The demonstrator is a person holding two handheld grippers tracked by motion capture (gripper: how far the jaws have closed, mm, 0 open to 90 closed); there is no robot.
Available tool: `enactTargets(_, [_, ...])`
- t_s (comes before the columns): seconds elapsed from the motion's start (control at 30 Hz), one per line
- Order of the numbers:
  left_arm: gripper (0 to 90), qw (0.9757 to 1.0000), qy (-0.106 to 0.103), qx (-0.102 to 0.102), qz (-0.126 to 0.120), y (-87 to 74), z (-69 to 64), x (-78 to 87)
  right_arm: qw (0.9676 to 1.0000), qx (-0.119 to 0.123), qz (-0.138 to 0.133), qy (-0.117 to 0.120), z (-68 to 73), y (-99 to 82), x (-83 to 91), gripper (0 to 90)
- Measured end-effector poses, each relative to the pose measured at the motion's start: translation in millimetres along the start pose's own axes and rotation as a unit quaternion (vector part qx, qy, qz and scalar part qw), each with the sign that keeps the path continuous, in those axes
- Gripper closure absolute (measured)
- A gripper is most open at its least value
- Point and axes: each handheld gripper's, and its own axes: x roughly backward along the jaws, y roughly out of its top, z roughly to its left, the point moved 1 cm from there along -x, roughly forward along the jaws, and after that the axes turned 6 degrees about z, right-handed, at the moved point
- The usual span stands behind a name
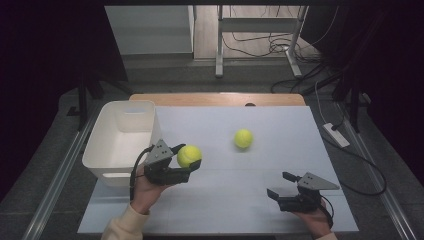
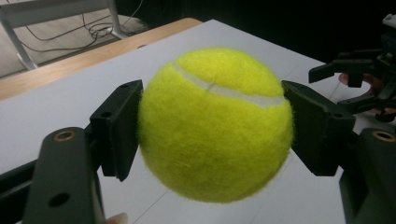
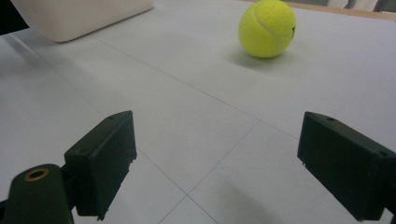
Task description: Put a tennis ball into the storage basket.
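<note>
Overhead, my left claw (image 1: 191, 156) gripped a ball (image 1: 188, 155) just beside the white bin (image 1: 106, 145), while my right claw (image 1: 281, 184) sat agape, empty, over the table (image 1: 280, 125). Along the left claw's jaws, both pinched that ball. Along the right's, a second ball (image 3: 267, 28) lay ahead.

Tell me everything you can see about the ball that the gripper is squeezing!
The held tennis ball is bright yellow-green and fuzzy, like felt, with a curved white seam across its top. It is round and looks undamaged. The left gripper holds it, one black jaw pressed on each side. In the left gripper view it looks lifted off the white table. It is close to the white bin, at the bin's right. Nothing else touches it.
</note>
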Motion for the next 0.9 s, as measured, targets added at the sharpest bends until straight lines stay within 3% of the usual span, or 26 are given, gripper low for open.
enactTargets(0.6, [26.8, 0.9991, -0.007, 0.029, -0.03, 6.7, 1.1, 6.3, 1.0, -0.003, -0.006, 0.003, -0.3, -0.4, 1.4, 12.0])
enactTargets(0.9, [26.8, 0.999, -0.001, 0.022, -0.04, 19.4, 1.3, 15.1, 1.0, 0.0, -0.002, 0.004, -0.2, -0.6, -0.2, 12.0])
